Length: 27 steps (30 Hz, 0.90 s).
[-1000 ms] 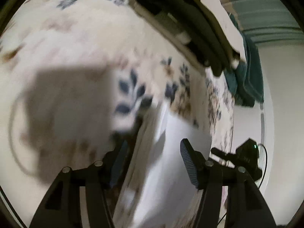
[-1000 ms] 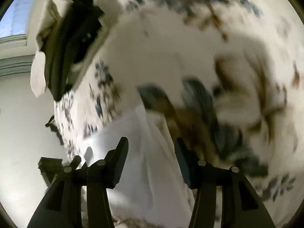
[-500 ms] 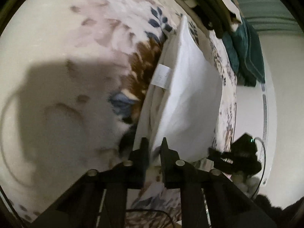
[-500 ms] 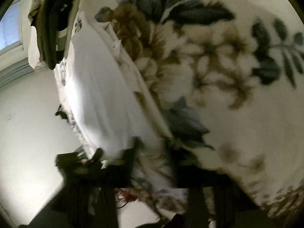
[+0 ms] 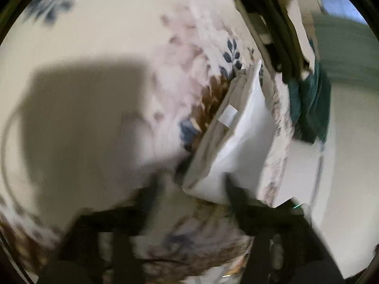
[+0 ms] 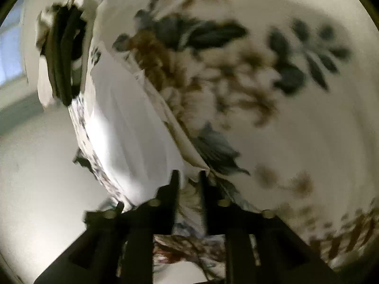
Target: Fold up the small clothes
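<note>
A white folded garment (image 5: 246,139) with a small label lies on a floral blanket (image 5: 118,47) near the bed's edge. My left gripper (image 5: 191,187) is blurred; its fingers stand wide apart just in front of the garment's near corner, holding nothing. In the right wrist view the same white garment (image 6: 128,123) stretches away from my right gripper (image 6: 189,177), whose fingers are close together at the garment's near corner, which seems pinched between them.
A stack of dark and cream folded clothes (image 5: 279,30) lies at the far end of the bed, with a teal cloth (image 5: 310,104) hanging beside it. The stack also shows in the right wrist view (image 6: 61,54). The bed's edge drops off beside the garment.
My left gripper was shut on the garment's corner half a second ago and now stands open and drawn back. My right gripper has closed at the garment's near corner.
</note>
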Motion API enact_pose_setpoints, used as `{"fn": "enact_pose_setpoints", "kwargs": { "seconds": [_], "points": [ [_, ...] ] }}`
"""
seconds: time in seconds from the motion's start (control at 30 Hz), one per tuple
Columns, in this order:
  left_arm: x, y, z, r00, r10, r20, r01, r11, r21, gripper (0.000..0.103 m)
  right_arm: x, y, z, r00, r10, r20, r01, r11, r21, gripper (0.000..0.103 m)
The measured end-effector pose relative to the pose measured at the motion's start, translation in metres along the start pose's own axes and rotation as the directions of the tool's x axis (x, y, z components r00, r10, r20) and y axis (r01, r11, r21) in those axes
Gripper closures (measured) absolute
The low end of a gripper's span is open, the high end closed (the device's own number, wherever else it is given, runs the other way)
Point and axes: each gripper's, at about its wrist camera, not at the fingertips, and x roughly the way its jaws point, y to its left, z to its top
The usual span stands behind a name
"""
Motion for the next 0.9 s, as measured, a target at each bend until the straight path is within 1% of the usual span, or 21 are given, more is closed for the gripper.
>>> {"fn": "enact_pose_setpoints", "kwargs": {
  "seconds": [0.03,0.07,0.1,0.17,0.2,0.23,0.3,0.33,0.37,0.4,0.43,0.47,0.57,0.63,0.7,0.73,0.77,0.8,0.83,0.87,0.9],
  "points": [
    [0.003,0.002,-0.007,0.999,-0.044,0.006,0.044,0.998,-0.041,0.037,0.0,-0.007,-0.002,1.0,0.021,-0.001,-0.021,0.999,0.034,0.053],
    [0.006,0.003,-0.012,0.997,-0.076,0.003,0.076,0.994,-0.073,0.037,0.002,-0.013,-0.004,0.999,0.053,-0.005,-0.052,0.996,0.072,0.05],
    [0.016,0.006,-0.019,0.994,-0.112,-0.007,0.11,0.987,-0.115,0.037,0.007,-0.019,-0.007,0.996,0.085,-0.01,-0.084,0.991,0.108,0.05],
    [0.035,0.009,-0.03,0.988,-0.152,-0.022,0.146,0.974,-0.176,0.037,0.025,-0.028,-0.01,0.99,0.139,-0.022,-0.133,0.976,0.173,0.05],
    [0.049,0.012,-0.035,0.984,-0.18,-0.022,0.171,0.962,-0.215,0.037,0.035,-0.031,-0.01,0.986,0.164,-0.021,-0.156,0.967,0.201,0.05],
    [0.056,0.013,-0.037,0.981,-0.192,-0.014,0.184,0.955,-0.232,0.038,0.043,-0.032,-0.011,0.984,0.175,-0.015,-0.168,0.961,0.22,0.05],
    [0.072,0.018,-0.037,0.978,-0.204,0.042,0.207,0.938,-0.277,0.041,0.055,-0.032,-0.012,0.979,0.203,0.027,-0.204,0.947,0.249,0.05],
    [0.072,0.019,-0.037,0.975,-0.211,0.067,0.221,0.932,-0.287,0.059,0.058,-0.03,-0.012,0.977,0.209,0.051,-0.215,0.945,0.247,0.052],
    [0.071,0.02,-0.035,0.968,-0.229,0.106,0.251,0.921,-0.297,0.074,0.057,-0.028,-0.013,0.975,0.208,0.082,-0.223,0.944,0.245,0.07],
    [0.07,0.021,-0.031,0.965,-0.23,0.128,0.259,0.916,-0.305,0.085,0.054,-0.026,-0.015,0.97,0.21,0.121,-0.234,0.942,0.242,0.081],
    [0.068,0.021,-0.028,0.963,-0.233,0.134,0.264,0.915,-0.307,0.085,0.05,-0.024,-0.016,0.966,0.213,0.148,-0.244,0.94,0.237,0.087],
    [0.065,0.02,-0.026,0.964,-0.228,0.139,0.261,0.918,-0.298,0.085,0.046,-0.023,-0.017,0.963,0.215,0.163,-0.25,0.939,0.237,0.089],
    [0.055,0.019,-0.018,0.97,-0.209,0.125,0.235,0.936,-0.263,0.085,0.027,-0.019,-0.019,0.96,0.165,0.227,-0.217,0.95,0.226,0.09],
    [0.048,0.019,-0.013,0.973,-0.196,0.12,0.221,0.939,-0.261,0.084,0.009,-0.025,-0.016,0.957,0.126,0.262,-0.187,0.956,0.225,0.09],
    [0.039,0.022,-0.008,0.98,-0.174,0.098,0.195,0.942,-0.274,0.079,-0.004,-0.028,-0.009,0.962,0.08,0.262,-0.14,0.965,0.221,0.09],
    [0.038,0.023,-0.006,0.983,-0.157,0.091,0.177,0.946,-0.273,0.074,-0.014,-0.033,-0.005,0.966,0.055,0.253,-0.108,0.974,0.201,0.09],
    [0.031,0.02,-0.005,0.99,-0.114,0.083,0.132,0.959,-0.251,0.07,-0.017,-0.03,0.0,0.97,0.038,0.241,-0.082,0.981,0.176,0.089],
    [0.024,0.017,-0.005,0.994,-0.078,0.081,0.095,0.97,-0.222,0.056,-0.021,-0.028,0.005,0.975,0.022,0.22,-0.054,0.989,0.138,0.089],
    [0.017,0.013,-0.002,0.995,-0.041,0.087,0.056,0.982,-0.178,0.047,-0.024,-0.027,0.011,0.981,0.008,0.195,-0.028,0.995,0.097,0.087],
    [0.009,0.005,0.004,0.995,-0.009,0.102,0.022,0.992,-0.125,0.046,-0.026,-0.023,0.016,0.985,-0.001,0.175,-0.011,0.998,0.063,0.075],
    [0.005,0.0,0.009,0.994,0.007,0.112,0.002,0.996,-0.087,0.046,-0.024,-0.014,0.025,0.988,-0.002,0.154,-0.001,1.0,0.02,0.067]
  ]
}}
